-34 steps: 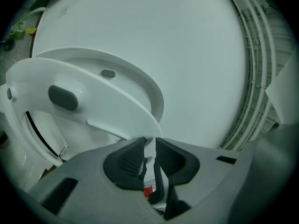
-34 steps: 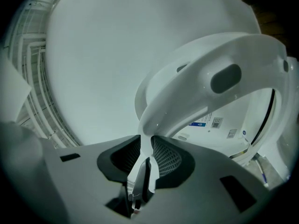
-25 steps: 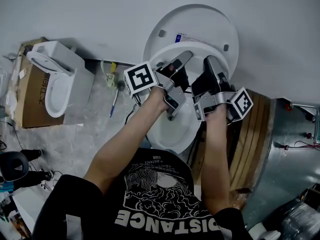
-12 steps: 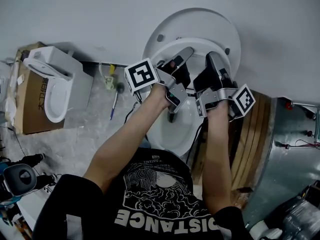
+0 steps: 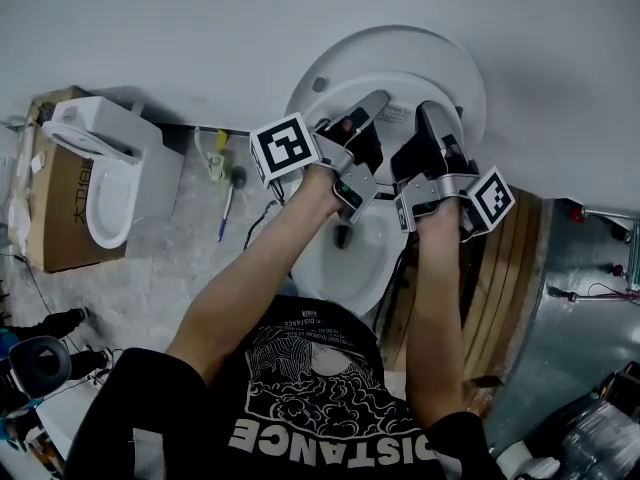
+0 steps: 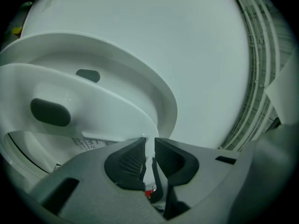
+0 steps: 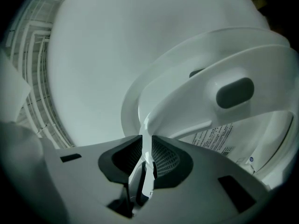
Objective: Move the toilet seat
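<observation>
Now the bowl (image 5: 350, 268) is laid barer than a second ago: more of its opening is seen beneath the forearms, because the load above it has been carried upward and back. Behind the bowl the lid (image 5: 400, 43) is stood up, and no shift of it can be made out beyond the camera's own drift.

The seat (image 6: 103, 108) is held well clear of the bowl's rim and tilted steeply. Over the last second it has been swung closer to the lid, so that only a narrow gap is left between the two in both gripper views.

The left gripper (image 6: 148, 141) is clenched on the seat's front edge toward the bowl's left side. The right gripper (image 7: 145, 141) is clamped on the same edge toward the bowl's right side. A thin white lip of the seat is seen pinched between each pair of pads, and both grips have been tightened slightly during the lift.

From this the raising is judged nearly done. The seat has only to be eased the last way against the lid, and a slam is to be guarded against before the grips are let go.
</observation>
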